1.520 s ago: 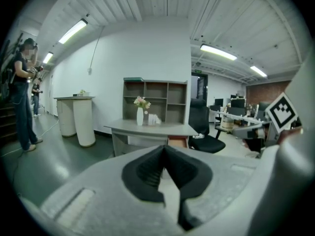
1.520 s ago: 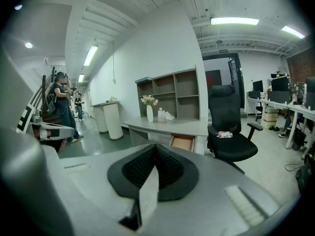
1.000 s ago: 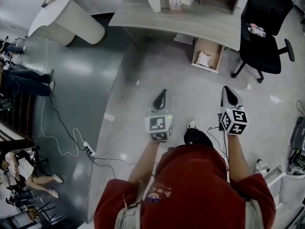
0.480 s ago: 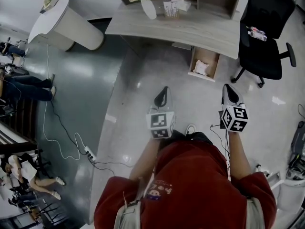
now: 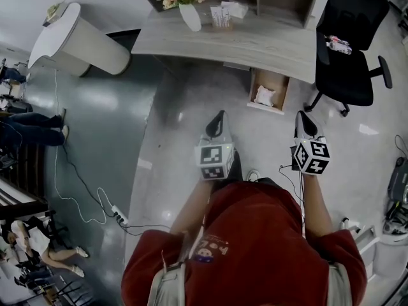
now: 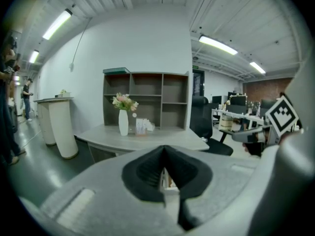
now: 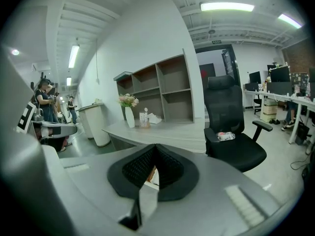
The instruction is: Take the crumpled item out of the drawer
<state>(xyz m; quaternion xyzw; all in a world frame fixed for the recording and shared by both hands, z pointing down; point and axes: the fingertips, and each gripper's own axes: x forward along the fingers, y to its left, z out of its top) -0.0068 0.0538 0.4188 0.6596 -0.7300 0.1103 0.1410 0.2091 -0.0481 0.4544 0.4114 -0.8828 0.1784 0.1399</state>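
Drawer (image 5: 273,80), crumpled item (image 5: 264,95) nearer; left claw (image 5: 219,115), right claw (image 5: 305,115) closed.

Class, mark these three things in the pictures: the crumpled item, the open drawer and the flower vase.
crumpled item (image 5: 264,95), head view, middle of the white wad.
drawer (image 5: 253,88), head view, its left side wall.
flower vase (image 5: 190,18), head view, its white body.

I note bare floor (image 5: 255,139) ahead up to the open drawer (image 5: 275,81). The desk (image 5: 255,40) overhangs its rear; an office chair (image 5: 347,62) stands near on its right.
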